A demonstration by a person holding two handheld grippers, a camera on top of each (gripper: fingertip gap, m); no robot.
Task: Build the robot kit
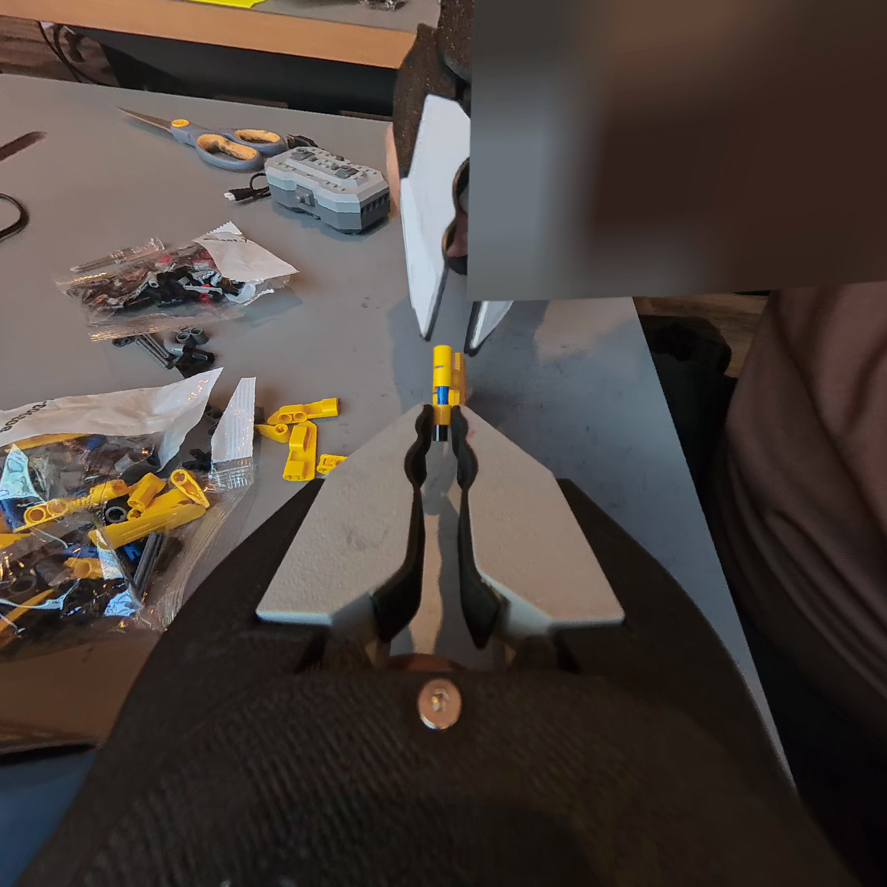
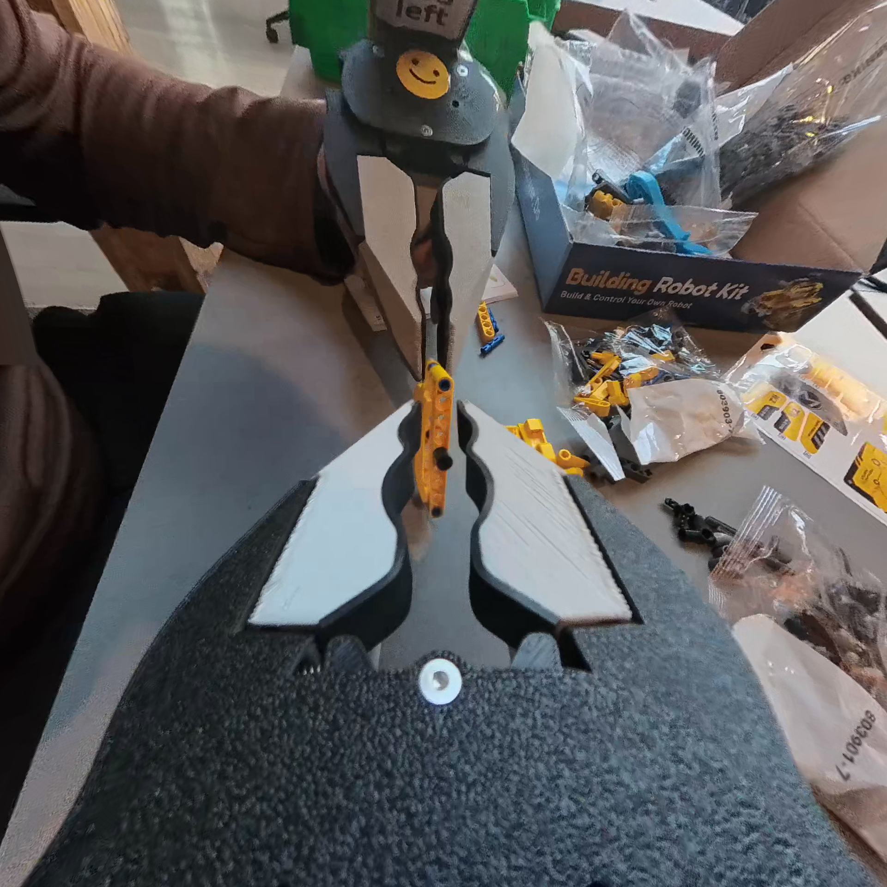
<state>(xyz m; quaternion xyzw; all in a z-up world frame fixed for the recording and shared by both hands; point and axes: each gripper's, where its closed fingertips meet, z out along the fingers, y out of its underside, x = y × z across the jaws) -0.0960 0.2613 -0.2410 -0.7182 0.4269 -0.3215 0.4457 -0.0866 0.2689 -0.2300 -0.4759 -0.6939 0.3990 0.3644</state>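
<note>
My left gripper (image 1: pixel 437 413) is shut on the end of a yellow holed beam (image 1: pixel 446 379) that carries a blue pin and a black pin, held above the grey table (image 1: pixel 552 408). In the right wrist view the left gripper (image 2: pixel 434 367) grips the beam's far end (image 2: pixel 431 432), and a black pin (image 2: pixel 441 461) sticks out of its side. My right gripper (image 2: pixel 437 408) is open, its fingers on either side of the beam, which lies close to the left finger. In the left wrist view the right gripper (image 1: pixel 449 343) points down at the beam's tip.
Scissors (image 1: pixel 225 144), a grey battery box (image 1: pixel 326 192), bags of parts (image 1: pixel 158 283) (image 1: pixel 72 528) and loose yellow pieces (image 1: pixel 300 432) lie to the left. A kit box (image 2: pixel 672 288), more bags (image 2: pixel 648 384) and a sticker sheet (image 2: pixel 840 432) lie right. A brown sleeve (image 2: pixel 144 168) is near.
</note>
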